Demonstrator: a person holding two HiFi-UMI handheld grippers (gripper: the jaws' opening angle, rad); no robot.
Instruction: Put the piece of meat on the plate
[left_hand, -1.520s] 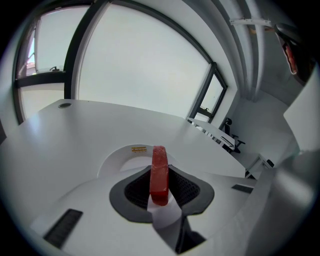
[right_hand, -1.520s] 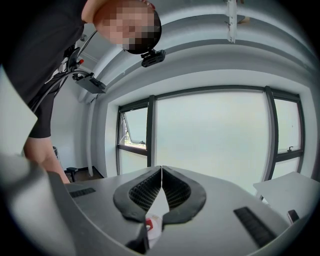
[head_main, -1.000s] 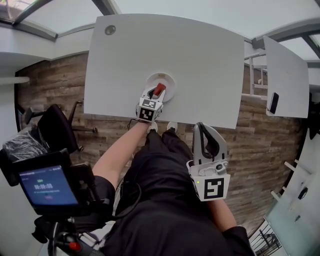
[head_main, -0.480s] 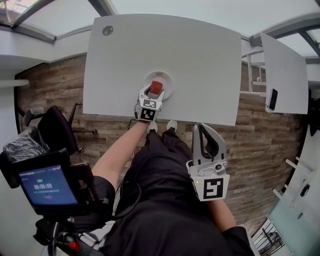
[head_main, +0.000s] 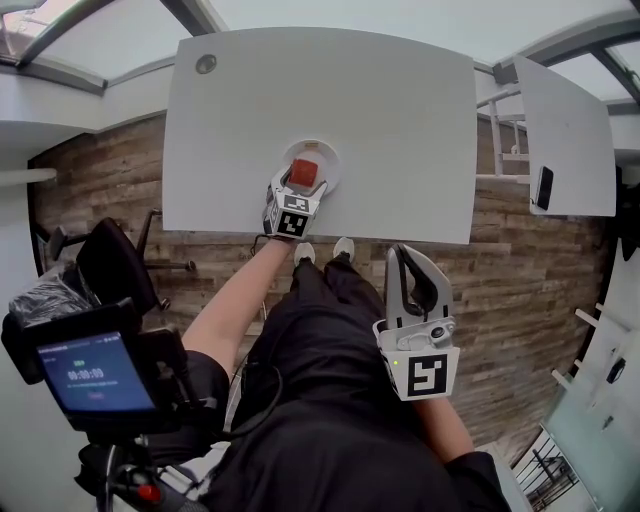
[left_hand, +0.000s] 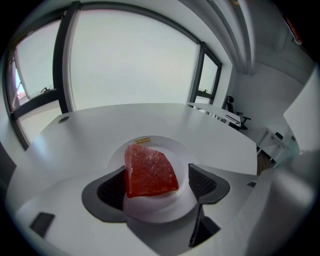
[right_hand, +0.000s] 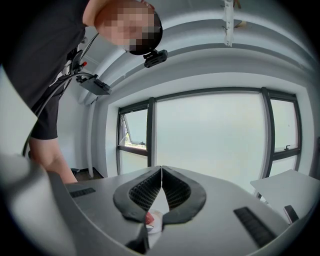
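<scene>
The piece of meat (left_hand: 150, 170) lies on the white plate (left_hand: 172, 145) on the counter (left_hand: 100, 125), between the left gripper's (left_hand: 157, 186) jaws, which have just been opening wide (pads off it). The right gripper's (right_hand: 161, 187) jaws are together and empty.

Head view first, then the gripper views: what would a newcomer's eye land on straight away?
The red piece of meat lying on the white plate, near the front edge of the white table. The left gripper frames it: its jaws have just been opening and stand wide either side of the meat. The right gripper is shut, held short of the table.
</scene>
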